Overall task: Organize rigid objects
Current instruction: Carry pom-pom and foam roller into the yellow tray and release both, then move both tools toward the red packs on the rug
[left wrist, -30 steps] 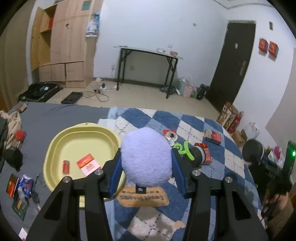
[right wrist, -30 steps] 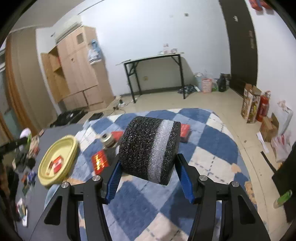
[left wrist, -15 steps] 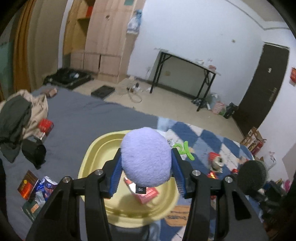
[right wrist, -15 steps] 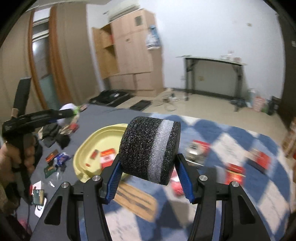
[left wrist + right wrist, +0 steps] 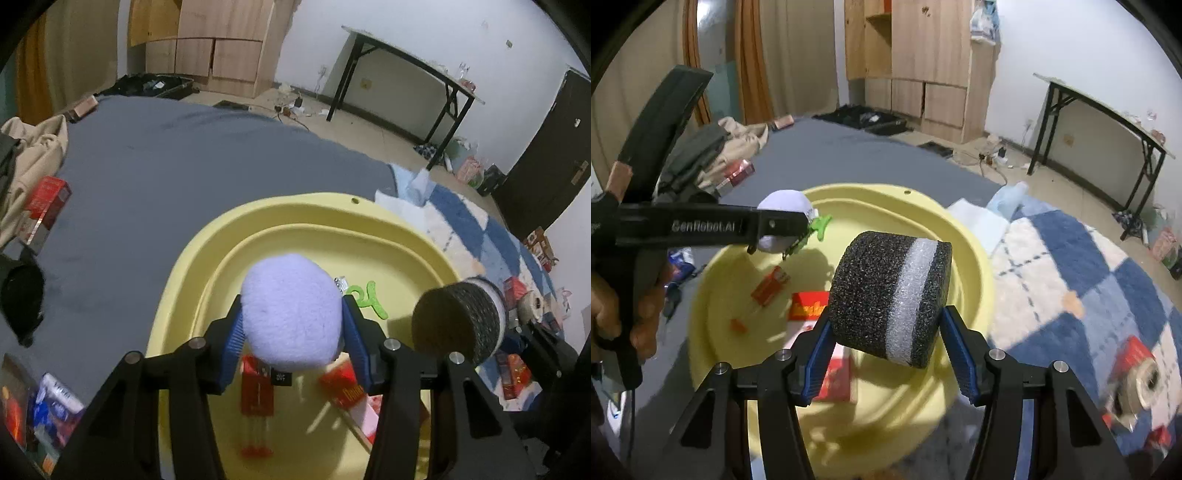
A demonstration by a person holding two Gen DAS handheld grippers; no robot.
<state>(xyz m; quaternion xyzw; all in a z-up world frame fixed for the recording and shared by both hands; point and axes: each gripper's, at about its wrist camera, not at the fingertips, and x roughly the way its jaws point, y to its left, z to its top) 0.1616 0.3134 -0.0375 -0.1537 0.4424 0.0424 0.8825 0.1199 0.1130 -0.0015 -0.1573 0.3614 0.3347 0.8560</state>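
Dim indoor light, cool cast, seemingly from overhead; white walls brightest, no glare. Strong fisheye bending, black vignette at corners in both views. Soft shadows fall inside the yellow basin (image 5: 373, 218) under the tongs. Motion blur in the right wrist view: checked blue rug (image 5: 1082, 280), tape roll (image 5: 1141, 384), red boxes (image 5: 809, 301) smeared. Left wrist view sharper, though the red packs (image 5: 257, 397) in the basin look streaked. Foam roll (image 5: 890, 297) crisp.

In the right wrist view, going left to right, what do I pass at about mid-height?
Person's hand on the left gripper's handle → lavender plush ball → green clip → black foam roll → blue checked rug.
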